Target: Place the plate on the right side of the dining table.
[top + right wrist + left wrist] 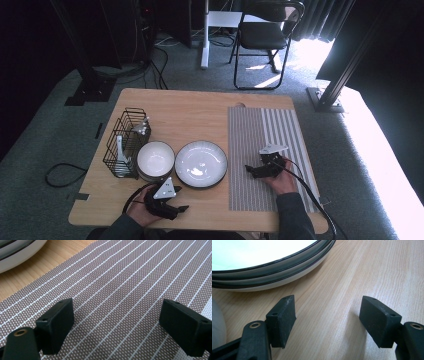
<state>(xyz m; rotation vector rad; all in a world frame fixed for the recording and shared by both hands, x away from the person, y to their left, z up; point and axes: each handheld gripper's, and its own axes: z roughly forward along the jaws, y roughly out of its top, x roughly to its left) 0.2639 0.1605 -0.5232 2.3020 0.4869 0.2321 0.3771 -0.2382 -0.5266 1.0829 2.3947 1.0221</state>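
Stage: we judge nothing begun | left tongs (179, 207) wide, empty, on counter (200, 112) near plate (201, 163) | right tongs (248, 169) wide, empty, over mat (265, 130) | plate, bowl (155, 159) unmoved beside basket (125, 142).

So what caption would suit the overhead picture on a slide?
Two hand-held grippers, left and right, open beside plates, bowls, wire basket and striped mat.
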